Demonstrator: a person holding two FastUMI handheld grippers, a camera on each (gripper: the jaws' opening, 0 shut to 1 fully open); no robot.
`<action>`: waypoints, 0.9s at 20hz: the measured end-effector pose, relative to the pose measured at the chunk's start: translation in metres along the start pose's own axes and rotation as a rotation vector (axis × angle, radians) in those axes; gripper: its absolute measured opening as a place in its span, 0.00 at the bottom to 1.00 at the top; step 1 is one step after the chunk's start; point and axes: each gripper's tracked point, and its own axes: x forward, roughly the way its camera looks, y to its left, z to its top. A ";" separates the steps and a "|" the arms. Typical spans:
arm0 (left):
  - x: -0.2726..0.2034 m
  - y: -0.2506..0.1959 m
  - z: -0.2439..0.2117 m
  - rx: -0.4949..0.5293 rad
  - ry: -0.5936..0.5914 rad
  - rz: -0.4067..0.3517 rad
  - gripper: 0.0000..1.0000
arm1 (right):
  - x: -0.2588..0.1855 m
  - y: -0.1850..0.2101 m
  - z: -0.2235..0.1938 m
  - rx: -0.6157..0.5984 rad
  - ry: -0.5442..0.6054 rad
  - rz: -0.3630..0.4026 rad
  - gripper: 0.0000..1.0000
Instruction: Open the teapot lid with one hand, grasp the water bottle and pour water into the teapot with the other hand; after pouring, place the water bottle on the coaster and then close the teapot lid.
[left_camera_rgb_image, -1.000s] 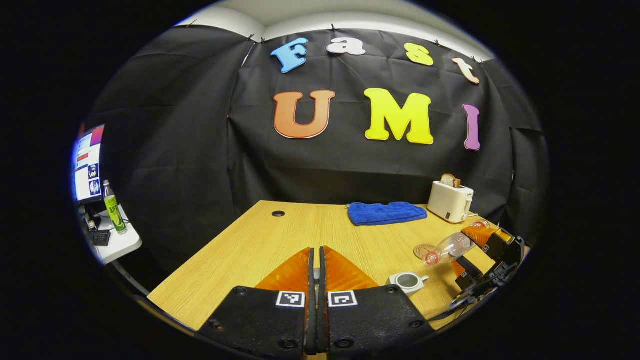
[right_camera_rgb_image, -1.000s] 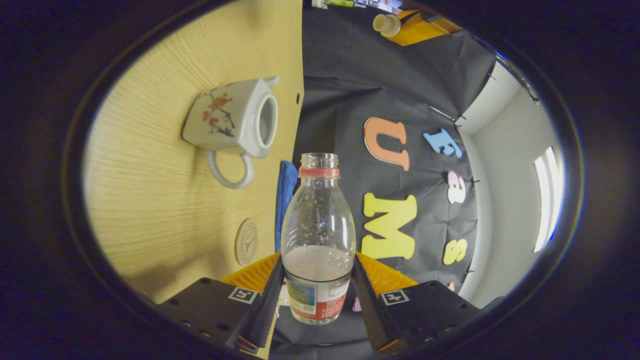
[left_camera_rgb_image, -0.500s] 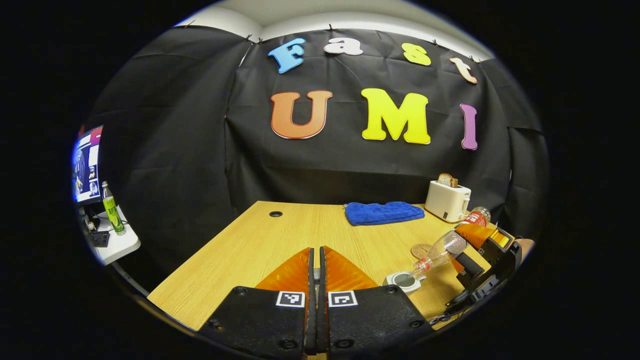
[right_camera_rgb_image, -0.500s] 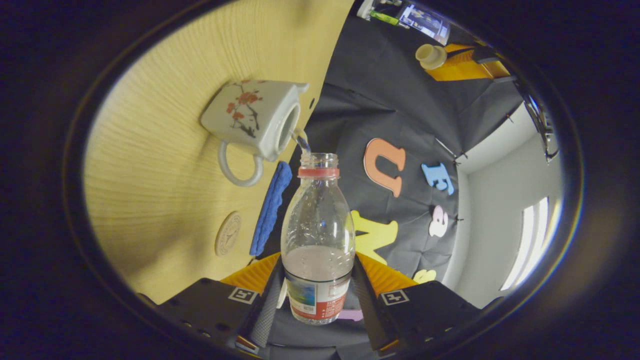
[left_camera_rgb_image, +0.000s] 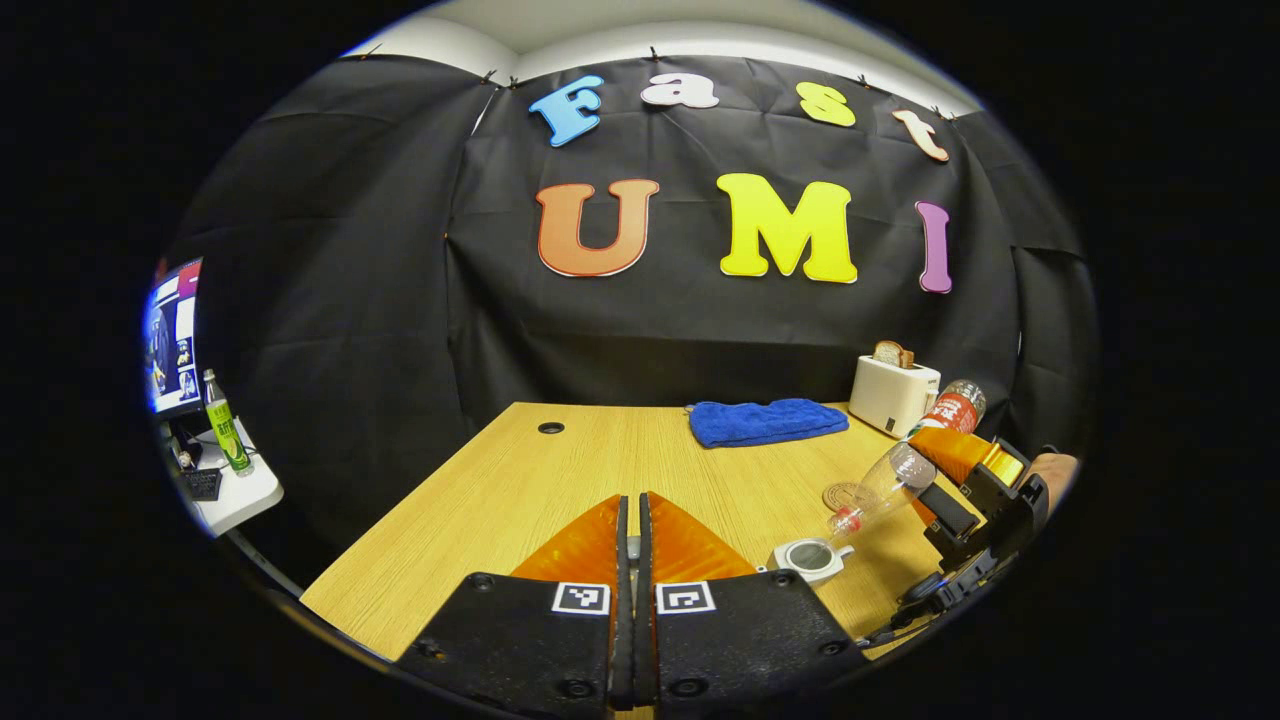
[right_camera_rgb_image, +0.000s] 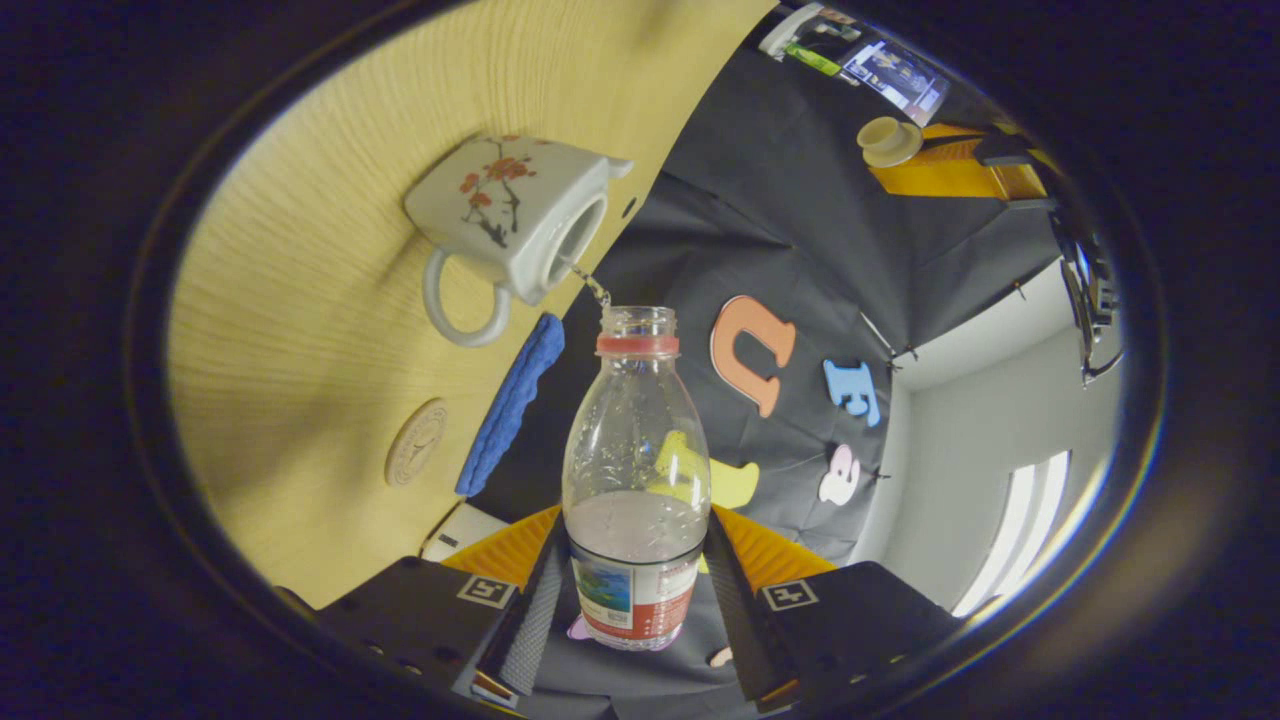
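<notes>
Now, from left to right:
Left gripper (left_camera_rgb_image: 630, 545): my fingers are pinched together on the teapot lid (right_camera_rgb_image: 886, 140), held up over the near left of the wooden table (left_camera_rgb_image: 520, 480).
Teapot (left_camera_rgb_image: 812, 558): uncovered, standing near the table's near right edge, handle toward me.
Coaster (left_camera_rgb_image: 848, 496): bare, just beyond the teapot.
Water bottle (right_camera_rgb_image: 636, 470): tipped mouth-down over the teapot; a thin stream runs into the opening.
Right gripper (right_camera_rgb_image: 634, 590): my fingers clamp the bottle's labelled lower body.
Blue towel (left_camera_rgb_image: 765, 422), toaster (left_camera_rgb_image: 893, 394): far right.
</notes>
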 end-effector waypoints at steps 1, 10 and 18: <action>0.000 0.000 -0.001 0.002 0.000 -0.001 0.03 | 0.001 -0.003 0.000 -0.005 -0.003 -0.010 0.74; 0.000 0.002 -0.001 0.007 0.000 0.006 0.03 | 0.004 -0.015 0.002 -0.056 -0.018 -0.069 0.74; 0.000 0.001 -0.002 0.011 0.009 0.004 0.03 | 0.007 -0.019 0.001 -0.066 -0.022 -0.089 0.76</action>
